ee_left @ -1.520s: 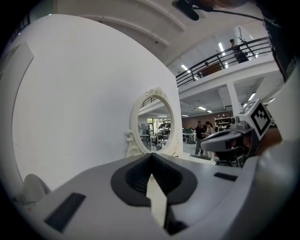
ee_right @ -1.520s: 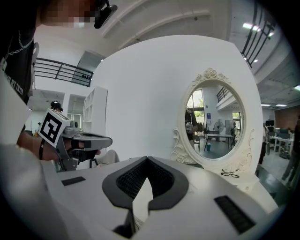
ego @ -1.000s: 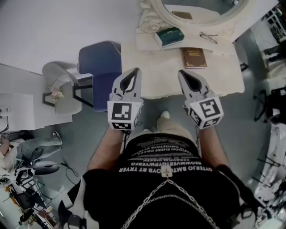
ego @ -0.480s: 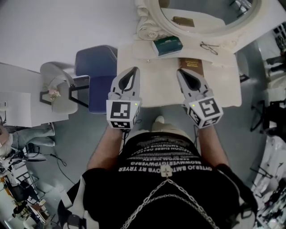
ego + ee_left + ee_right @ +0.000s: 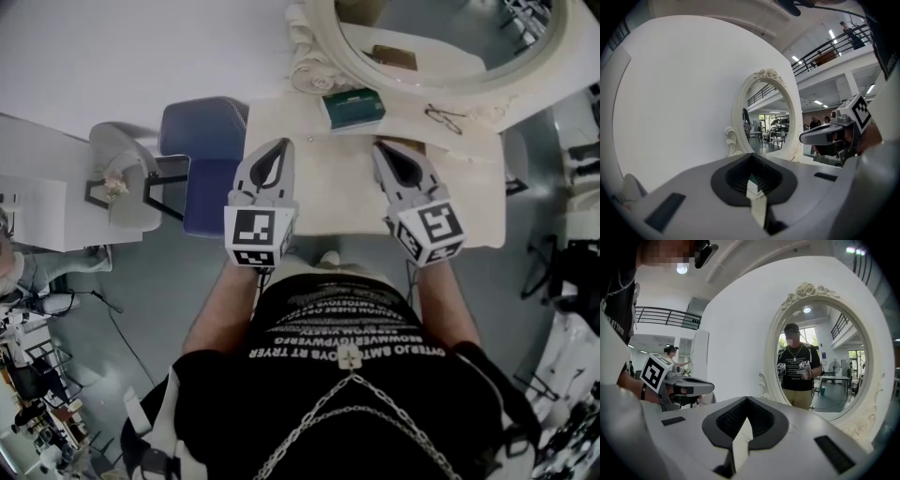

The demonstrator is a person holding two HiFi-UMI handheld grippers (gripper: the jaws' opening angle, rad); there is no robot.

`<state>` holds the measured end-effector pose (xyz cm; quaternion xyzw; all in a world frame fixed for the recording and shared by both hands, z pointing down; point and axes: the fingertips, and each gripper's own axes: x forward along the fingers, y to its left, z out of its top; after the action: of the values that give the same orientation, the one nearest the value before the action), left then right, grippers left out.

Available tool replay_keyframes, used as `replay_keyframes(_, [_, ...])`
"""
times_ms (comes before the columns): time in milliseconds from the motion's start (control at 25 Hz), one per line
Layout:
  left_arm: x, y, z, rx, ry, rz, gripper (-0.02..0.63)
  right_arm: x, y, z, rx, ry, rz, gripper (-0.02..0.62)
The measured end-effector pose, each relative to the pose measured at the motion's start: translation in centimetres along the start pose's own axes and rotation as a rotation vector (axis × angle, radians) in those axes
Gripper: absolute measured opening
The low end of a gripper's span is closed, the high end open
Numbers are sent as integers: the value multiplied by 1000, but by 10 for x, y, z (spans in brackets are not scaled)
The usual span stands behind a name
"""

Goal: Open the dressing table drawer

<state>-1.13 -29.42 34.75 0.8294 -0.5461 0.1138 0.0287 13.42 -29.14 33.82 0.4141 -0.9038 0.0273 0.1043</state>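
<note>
On the dressing table (image 5: 469, 192) a book (image 5: 353, 108) lies left of glasses (image 5: 442, 117) — mirror (image 5: 450, 37) behind, chair (image 5: 211, 141) leftward.

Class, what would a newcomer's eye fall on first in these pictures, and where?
The ornate white oval mirror at the back of the dressing table stands out first. Before it, the left gripper and right gripper hover side by side over the tabletop, both shut and empty.

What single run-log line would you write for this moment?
stage: pre-contact | left gripper: shut, empty | right gripper: shut, empty | both held over dressing table | drawer: not in view
</note>
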Motion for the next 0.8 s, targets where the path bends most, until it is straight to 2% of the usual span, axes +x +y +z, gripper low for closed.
replay_keyframes(200, [0,-6,-9,-5,28,13,3,4,-4,-8,21,10,25,2])
replay_keyframes(520, [-4,9,-31,-26,85,40,3,23,1,-21,53,30,57,2])
replay_keyframes(800, [22,10,-32,-24,88,-12,3,37,-12,-22,68,33,29,2])
